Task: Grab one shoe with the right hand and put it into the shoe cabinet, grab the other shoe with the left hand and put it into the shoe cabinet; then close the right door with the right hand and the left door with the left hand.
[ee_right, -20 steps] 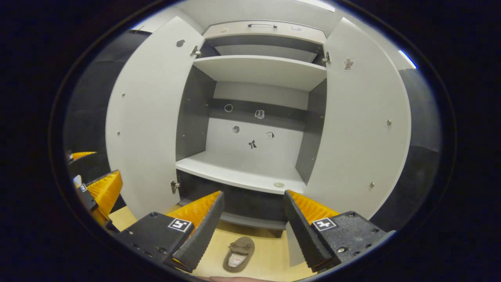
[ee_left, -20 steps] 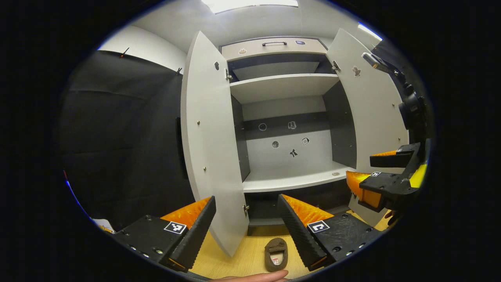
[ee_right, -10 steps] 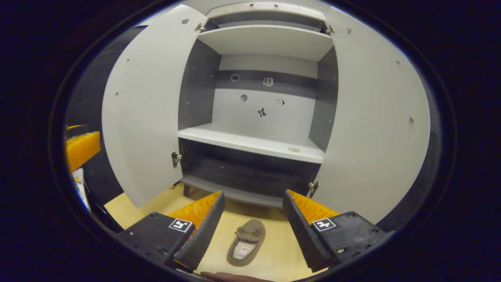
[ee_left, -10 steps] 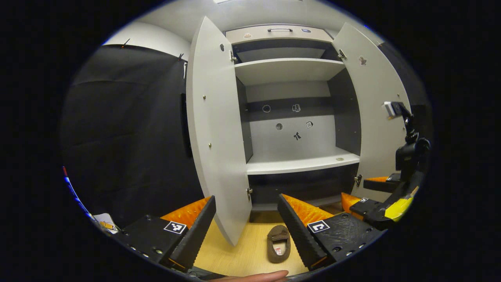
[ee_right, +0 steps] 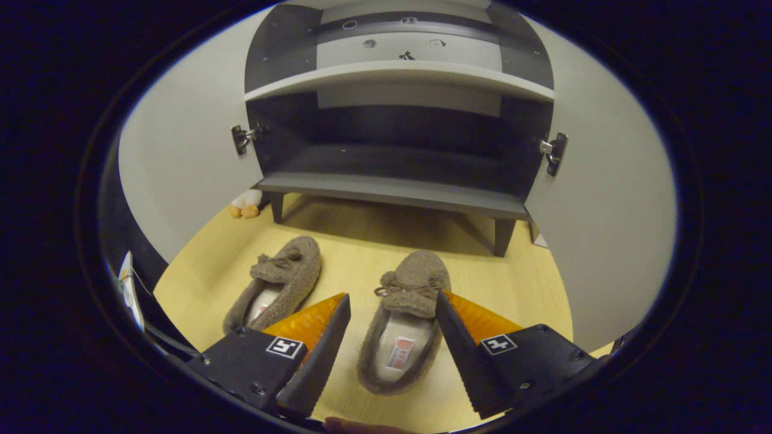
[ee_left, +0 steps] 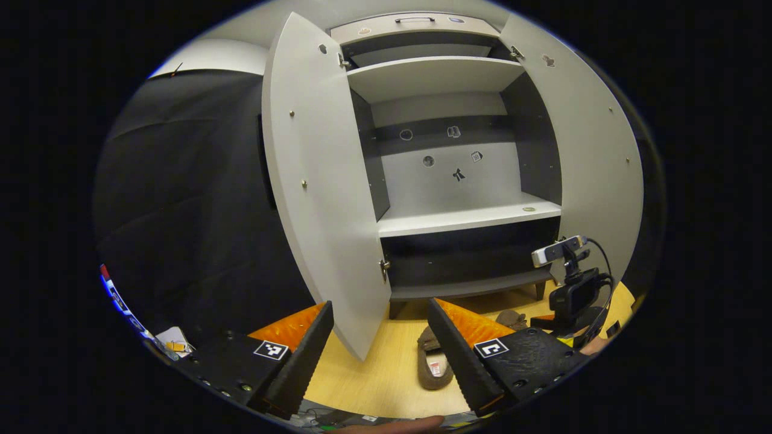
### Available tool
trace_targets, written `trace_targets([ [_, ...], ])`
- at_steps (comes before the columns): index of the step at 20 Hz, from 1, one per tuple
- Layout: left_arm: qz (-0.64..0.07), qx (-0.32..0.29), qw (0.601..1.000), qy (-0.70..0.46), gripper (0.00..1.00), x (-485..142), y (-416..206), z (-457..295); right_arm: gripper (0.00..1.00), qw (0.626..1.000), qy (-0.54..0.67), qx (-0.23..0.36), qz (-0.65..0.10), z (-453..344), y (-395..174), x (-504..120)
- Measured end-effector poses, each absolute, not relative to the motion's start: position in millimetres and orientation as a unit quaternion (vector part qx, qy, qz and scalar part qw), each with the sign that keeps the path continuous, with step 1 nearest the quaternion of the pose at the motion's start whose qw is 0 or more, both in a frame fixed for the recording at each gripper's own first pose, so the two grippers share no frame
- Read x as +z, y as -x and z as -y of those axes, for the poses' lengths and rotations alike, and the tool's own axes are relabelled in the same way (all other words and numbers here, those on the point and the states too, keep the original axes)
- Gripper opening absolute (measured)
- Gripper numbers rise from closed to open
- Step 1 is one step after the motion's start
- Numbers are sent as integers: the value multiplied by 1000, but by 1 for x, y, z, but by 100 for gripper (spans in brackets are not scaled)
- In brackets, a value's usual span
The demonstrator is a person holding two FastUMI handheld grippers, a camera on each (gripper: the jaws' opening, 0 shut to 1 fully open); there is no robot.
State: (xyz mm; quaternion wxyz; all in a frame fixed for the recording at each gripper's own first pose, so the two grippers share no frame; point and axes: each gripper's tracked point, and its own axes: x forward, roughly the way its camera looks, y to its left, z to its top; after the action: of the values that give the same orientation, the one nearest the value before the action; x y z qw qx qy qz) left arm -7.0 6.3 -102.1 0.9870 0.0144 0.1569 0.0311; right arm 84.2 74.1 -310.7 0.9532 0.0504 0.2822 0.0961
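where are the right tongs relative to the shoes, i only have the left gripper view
Observer: In the right gripper view the right tongs hang open over the shoe nearer the right door, one finger on each side of it.
Operator: and the other shoe
Observer: The other shoe lies beside it on the floor, apart from it, toe toward the cabinet.
Operator: anything else down there
Observer: A small plush toy sits by the cabinet's front leg, on the left door's side.
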Motion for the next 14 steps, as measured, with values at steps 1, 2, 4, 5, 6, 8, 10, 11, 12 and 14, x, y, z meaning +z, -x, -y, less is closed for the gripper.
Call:
trace_targets([
  [1, -161, 28, 987, -13, 96, -105, 6, -4, 91, 952, -50, 105, -284, -81, -84, -311],
  [2, -163, 25, 986, -14, 96, -107, 6, -4, 91, 947, -52, 114, -295, -88, -83, -317],
  [4, -163, 23, 986, -21, 96, -110, 5, -5, 91, 940, -59, 114, -315, -94, -85, -333],
  [5, -163, 22, 986, -23, 96, -111, 5, -6, 91, 941, -57, 105, -317, -91, -92, -338],
  [6, -163, 21, 986, -24, 96, -113, 5, -7, 91, 940, -52, 99, -321, -92, -97, -345],
  [8, -168, 22, 985, -22, 96, -117, 6, -10, 89, 942, -34, 86, -322, -92, -106, -354],
  [10, -174, 26, 984, -19, 96, -125, 8, -15, 77, 934, -21, 88, -345, -96, -108, -369],
  [11, -179, 25, 983, -17, 96, -130, 10, -15, 71, 926, -23, 94, -364, -101, -101, -375],
  [12, -181, 26, 983, -16, 96, -132, 12, -15, 71, 926, -24, 92, -366, -103, -100, -377],
  [14, -184, 27, 982, -14, 96, -136, 13, -18, 74, 939, -4, 68, -338, -93, -115, -375],
])
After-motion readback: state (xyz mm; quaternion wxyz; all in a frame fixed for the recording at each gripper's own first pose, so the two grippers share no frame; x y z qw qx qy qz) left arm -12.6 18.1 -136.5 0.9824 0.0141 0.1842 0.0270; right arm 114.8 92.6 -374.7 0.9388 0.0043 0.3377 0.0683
